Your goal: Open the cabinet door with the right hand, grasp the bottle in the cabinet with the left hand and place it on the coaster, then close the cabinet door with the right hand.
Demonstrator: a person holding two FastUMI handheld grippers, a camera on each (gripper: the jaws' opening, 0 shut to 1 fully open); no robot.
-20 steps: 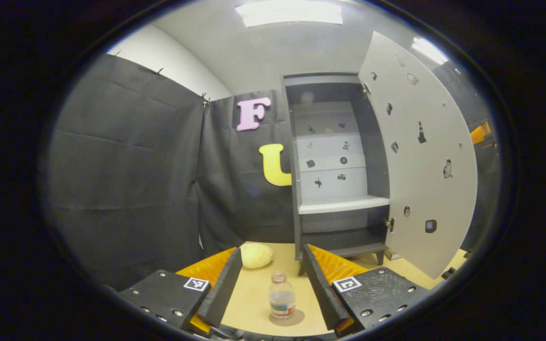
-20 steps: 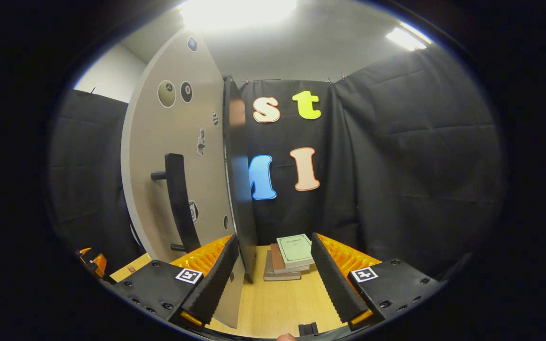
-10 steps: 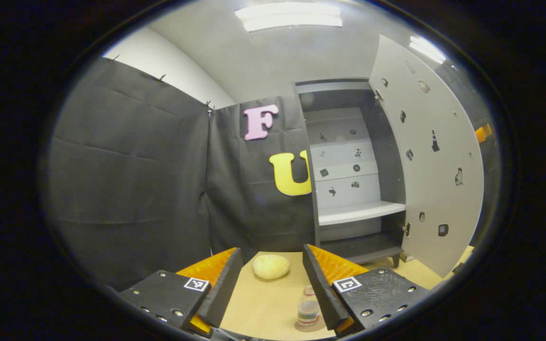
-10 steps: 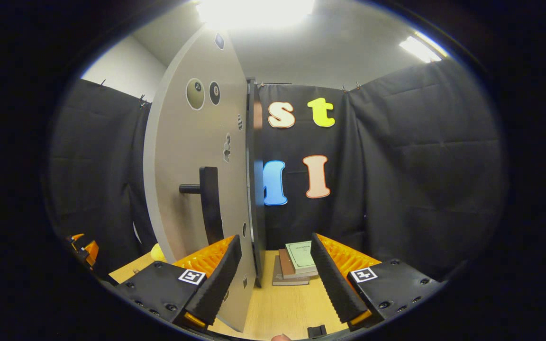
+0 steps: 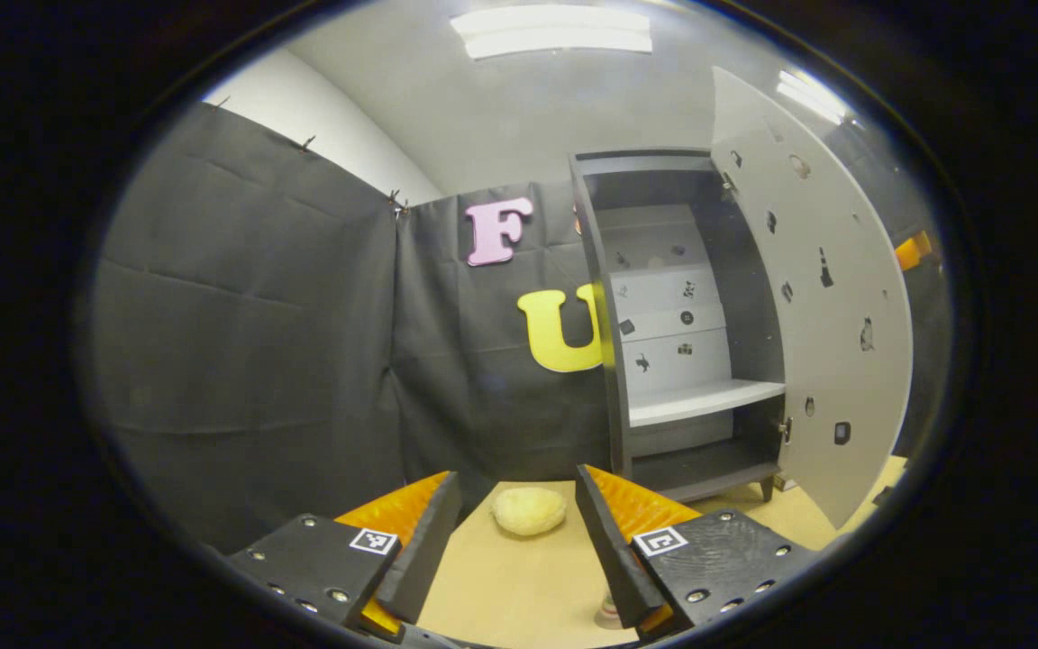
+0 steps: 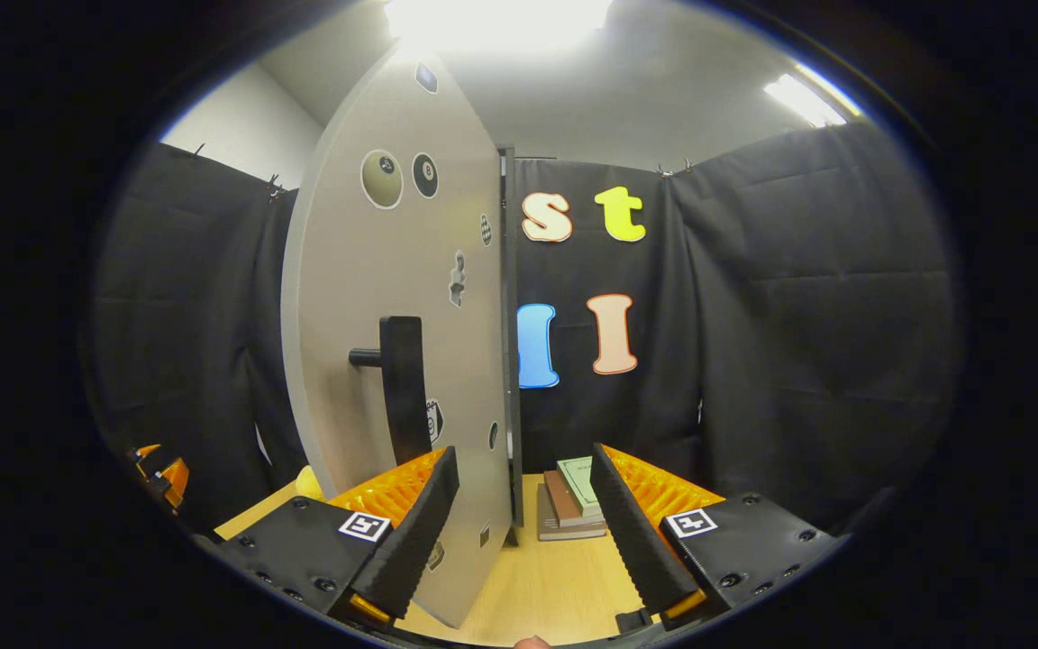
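Left gripper view: my left gripper [image 5: 508,541], fingers apart and empty, has swung off the clear plastic bottle [image 5: 607,611], now peeking beside its right finger. My right gripper [image 6: 521,523], fingers apart, faces the grey cabinet door [image 6: 393,342], ready for closing.

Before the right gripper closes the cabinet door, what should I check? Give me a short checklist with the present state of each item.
1. Cabinet door is open: ok.
2. Right gripper is open and holds nothing: ok.
3. Door handle is free, ahead and to the left of that gripper: ok.
4. Left gripper is open, outside the cabinet: ok.
5. Cabinet shelves are bare: ok.
6. Bottle on the coaster: cannot tell, mostly hidden behind a finger.
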